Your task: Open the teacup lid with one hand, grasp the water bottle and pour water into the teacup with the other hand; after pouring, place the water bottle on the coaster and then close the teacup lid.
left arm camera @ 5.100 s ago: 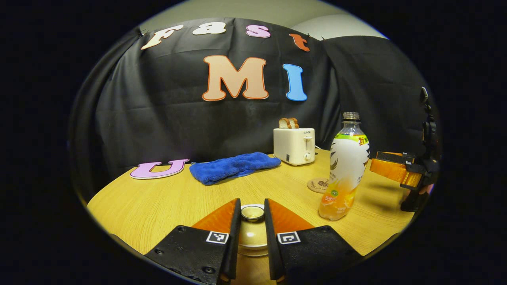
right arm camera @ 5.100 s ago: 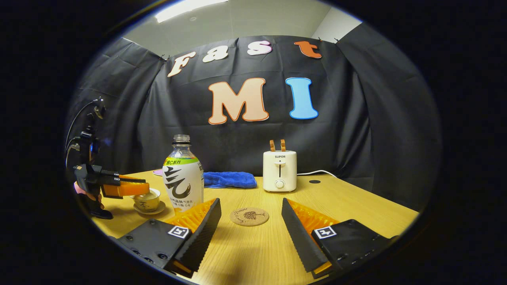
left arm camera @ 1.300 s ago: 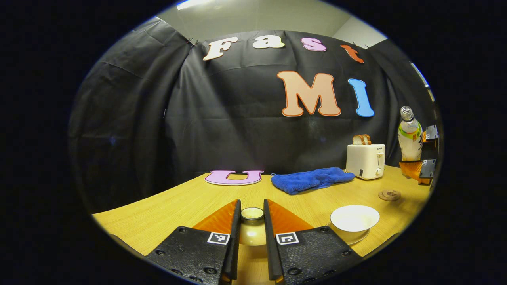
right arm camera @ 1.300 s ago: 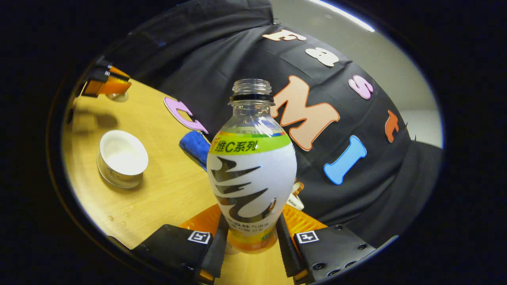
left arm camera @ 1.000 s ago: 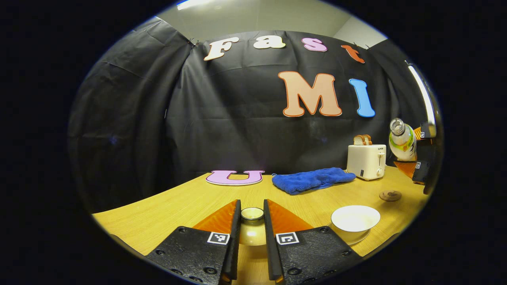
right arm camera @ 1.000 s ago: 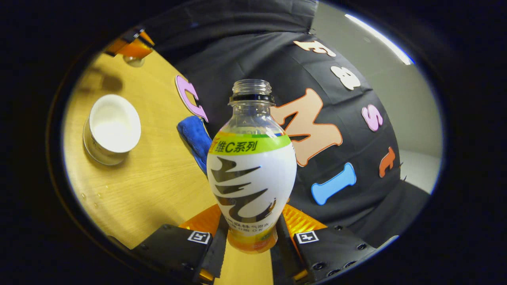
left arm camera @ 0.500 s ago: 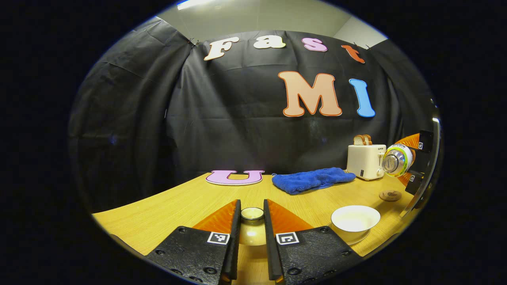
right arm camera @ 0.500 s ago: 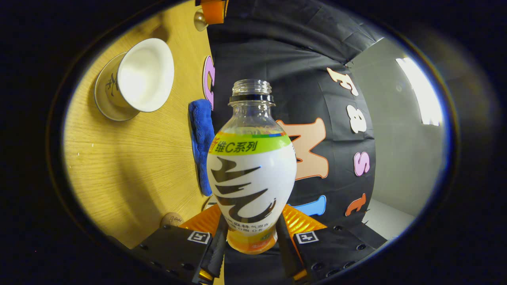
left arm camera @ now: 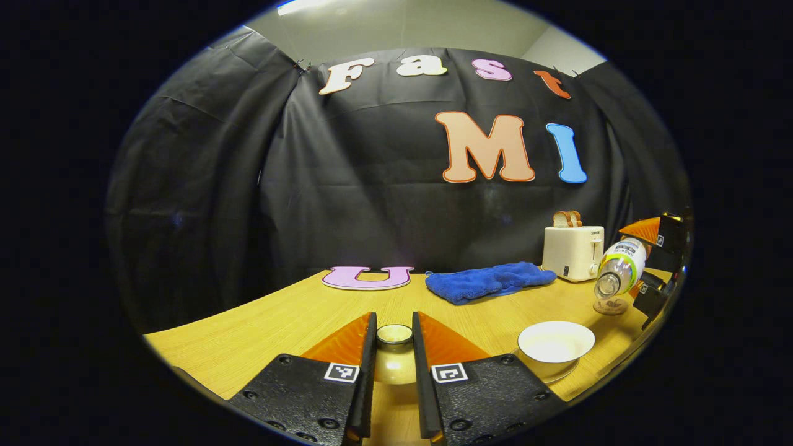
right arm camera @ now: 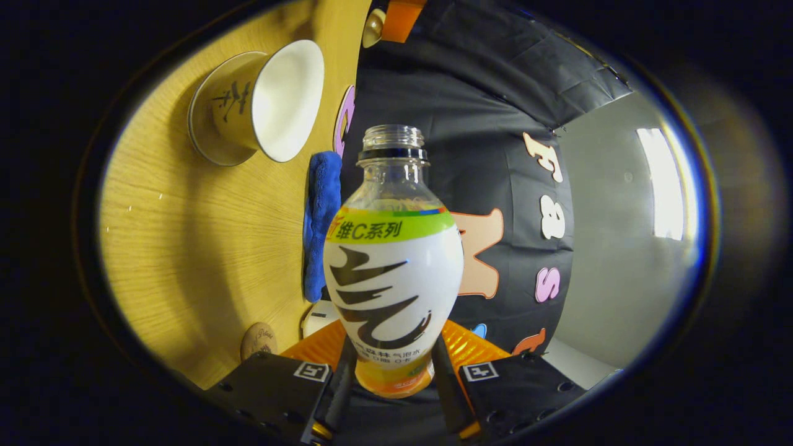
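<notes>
- Teacup lid [left arm camera: 394, 350] — left gripper view: your left gripper [left arm camera: 394, 371] has its jaws clenched on the knob, lid held low over the desk [left arm camera: 279, 322], well to the left of the cup.
- Teacup [left arm camera: 556, 342] sits open on its saucer, right of your jaws; from here you cannot tell whether any water is in it.
- Far right, the water bottle [left arm camera: 619, 266] hangs tipped mouth-down in the right gripper [left arm camera: 650, 263], above the desk and near the coaster [left arm camera: 610, 305], still short of the cup. No stream visible.
- Behind: a blue cloth [left arm camera: 489, 280] and a toaster [left arm camera: 573, 251] with bread in it, both well clear.
- Right gripper view: the right gripper's jaws are clamped on the bottle's lower body, just under the label's dark pattern. Bottle neck is uncapped.
- World is rolled hard sideways, so the bottle lies about level or past it. Cup lies up and left of the neck, not in line with the mouth.
- Handling, as judgement: thin plastic, light, likely gives under squeeze; a low grip leaves the neck swinging wide, so roll slowly. Liquid inside shifts the weight forward as you tip.
- Lid and cup look ceramic: rigid, glazed, chippable. The small knob is the only sensible hold; keep it level, set it down gently.
</notes>
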`<state>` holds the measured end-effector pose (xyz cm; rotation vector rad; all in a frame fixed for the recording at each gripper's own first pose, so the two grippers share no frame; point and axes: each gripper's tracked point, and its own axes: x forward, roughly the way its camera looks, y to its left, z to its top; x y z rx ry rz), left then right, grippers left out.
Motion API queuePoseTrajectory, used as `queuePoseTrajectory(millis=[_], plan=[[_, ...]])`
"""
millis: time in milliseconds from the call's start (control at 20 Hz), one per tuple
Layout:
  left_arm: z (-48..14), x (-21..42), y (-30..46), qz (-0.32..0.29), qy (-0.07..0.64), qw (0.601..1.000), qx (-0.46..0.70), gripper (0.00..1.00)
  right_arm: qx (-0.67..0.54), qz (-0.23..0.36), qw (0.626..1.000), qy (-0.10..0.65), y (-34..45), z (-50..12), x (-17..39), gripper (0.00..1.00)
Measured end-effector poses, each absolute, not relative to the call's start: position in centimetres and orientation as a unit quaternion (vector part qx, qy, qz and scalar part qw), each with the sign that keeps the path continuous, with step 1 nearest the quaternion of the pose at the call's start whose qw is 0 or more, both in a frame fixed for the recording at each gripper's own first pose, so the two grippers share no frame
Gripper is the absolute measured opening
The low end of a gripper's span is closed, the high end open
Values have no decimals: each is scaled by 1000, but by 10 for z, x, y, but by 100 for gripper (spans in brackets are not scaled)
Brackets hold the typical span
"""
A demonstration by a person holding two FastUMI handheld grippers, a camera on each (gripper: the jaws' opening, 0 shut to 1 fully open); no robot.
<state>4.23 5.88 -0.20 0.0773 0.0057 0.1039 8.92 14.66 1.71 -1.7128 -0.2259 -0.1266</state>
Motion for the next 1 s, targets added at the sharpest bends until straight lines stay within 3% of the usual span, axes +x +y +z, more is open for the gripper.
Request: queuePoseTrajectory(millis=[1000], plan=[[-1, 42, 59, 52, 3, 998, 39, 28, -811, -101, 549, -173, 152, 38, 92, 63]])
